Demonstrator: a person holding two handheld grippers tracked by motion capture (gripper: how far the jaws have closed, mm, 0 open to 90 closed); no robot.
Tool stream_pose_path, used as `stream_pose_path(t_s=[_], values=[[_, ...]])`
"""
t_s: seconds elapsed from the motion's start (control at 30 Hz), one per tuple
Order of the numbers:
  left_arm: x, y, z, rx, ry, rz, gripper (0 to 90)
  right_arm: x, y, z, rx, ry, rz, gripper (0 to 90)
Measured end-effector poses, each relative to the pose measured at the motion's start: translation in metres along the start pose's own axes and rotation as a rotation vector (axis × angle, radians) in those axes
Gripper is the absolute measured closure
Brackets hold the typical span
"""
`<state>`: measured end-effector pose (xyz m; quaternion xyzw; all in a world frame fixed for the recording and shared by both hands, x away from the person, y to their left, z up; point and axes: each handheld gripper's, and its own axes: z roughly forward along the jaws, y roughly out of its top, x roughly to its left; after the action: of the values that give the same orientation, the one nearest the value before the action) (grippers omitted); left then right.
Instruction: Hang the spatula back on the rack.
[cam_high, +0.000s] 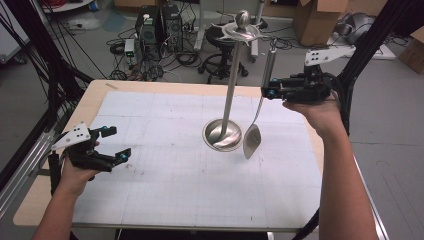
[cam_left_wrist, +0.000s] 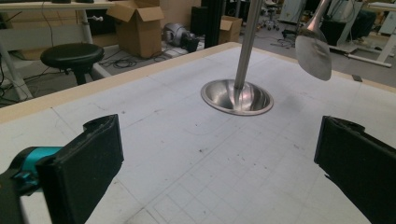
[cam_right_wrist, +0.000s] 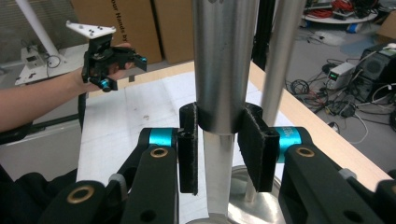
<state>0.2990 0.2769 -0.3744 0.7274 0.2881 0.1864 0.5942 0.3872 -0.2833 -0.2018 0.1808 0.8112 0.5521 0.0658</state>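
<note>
High view: right of centre, the right hand-held gripper (cam_high: 267, 92) is clamped on the handle of a large steel spoon (cam_high: 252, 140), which hangs bowl-down in the air just right of the stand's round base (cam_high: 222, 134) on the desk (cam_high: 165, 180). At lower left the left hand-held gripper (cam_high: 112, 145) sits low over the desk, jaws spread wide with nothing between them, well apart from the spoon
</note>
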Motion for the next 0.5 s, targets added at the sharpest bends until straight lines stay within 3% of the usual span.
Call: stream_pose_path(t_s=[0.07, 0.33, 0.5], values=[[0.000, 0.000, 0.000, -0.001, 0.000, 0.000, 1.7, -0.002, 0.000, -0.001, 0.004, -0.002, -0.005, 69.7], [0.000, 0.000, -0.001, -0.001, 0.002, -0.001, 1.7, -0.016, 0.000, 0.003, 0.048, -0.017, 0.047, 69.7], [0.000, 0.000, -0.001, -0.004, 0.003, -0.001, 1.7, -0.021, 0.003, 0.007, 0.057, -0.018, 0.046, 69.7]])
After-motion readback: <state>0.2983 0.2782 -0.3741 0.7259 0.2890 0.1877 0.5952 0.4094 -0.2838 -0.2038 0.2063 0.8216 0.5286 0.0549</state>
